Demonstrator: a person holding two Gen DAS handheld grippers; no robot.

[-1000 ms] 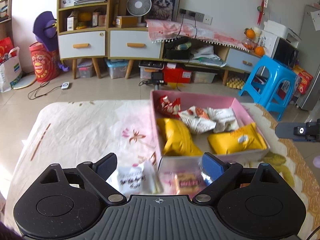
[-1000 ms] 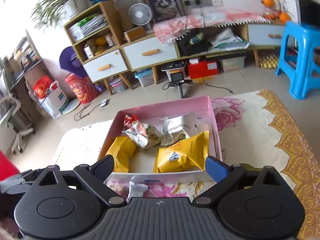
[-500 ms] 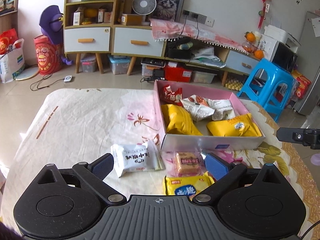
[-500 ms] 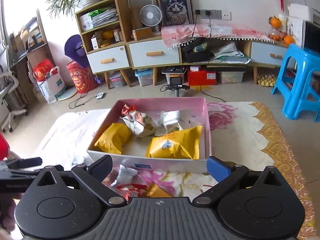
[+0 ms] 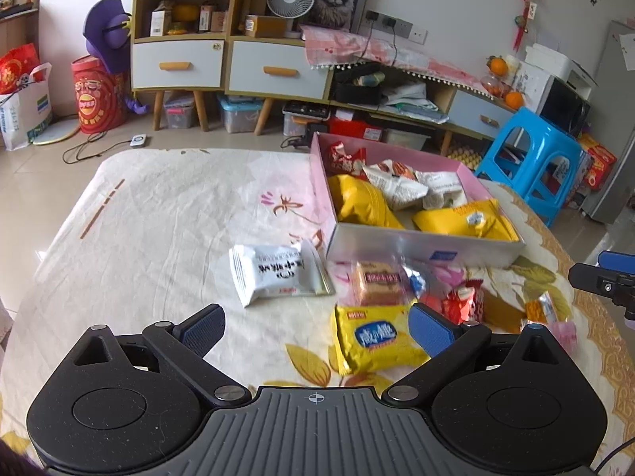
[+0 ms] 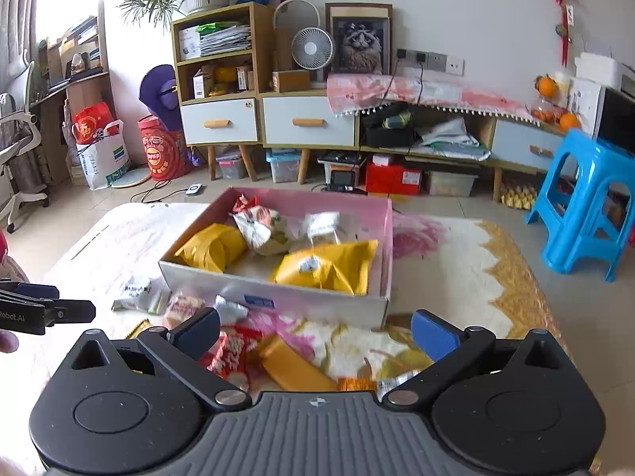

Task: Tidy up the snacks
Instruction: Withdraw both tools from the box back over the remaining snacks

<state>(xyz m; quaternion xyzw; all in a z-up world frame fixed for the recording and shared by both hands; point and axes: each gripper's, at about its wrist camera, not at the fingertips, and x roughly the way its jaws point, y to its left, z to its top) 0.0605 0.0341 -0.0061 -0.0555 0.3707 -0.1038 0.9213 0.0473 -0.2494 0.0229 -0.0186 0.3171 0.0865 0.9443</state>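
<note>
Where the floral cloth covers the low table, a pink-walled cardboard box sits toward the far right and already holds several snacks: a crumpled yellow bag at its left, a flat yellow packet against the near wall, white printed wrappers in the middle and a red-and-white packet in the far corner. Behind the table stand a wooden cabinet with white drawers and a blue plastic stool.

Loose snacks lie on the cloth just in front of the box's near wall. A white packet with black lettering lies to the left of the box corner. Beside it sits a clear-wrapped brown biscuit, and just nearer the camera a yellow packet with blue characters. To the right are a small red-and-white packet and, further right, an orange sweet wrapper.

The left gripper hangs above the near cloth with its jaws spread wide and nothing pressed between the pads; the yellow lettered packet lies below, next to its right finger. The right gripper is likewise spread wide and empty, over the red-and-white packet and a plain orange-yellow packet lying on the cloth.
</note>
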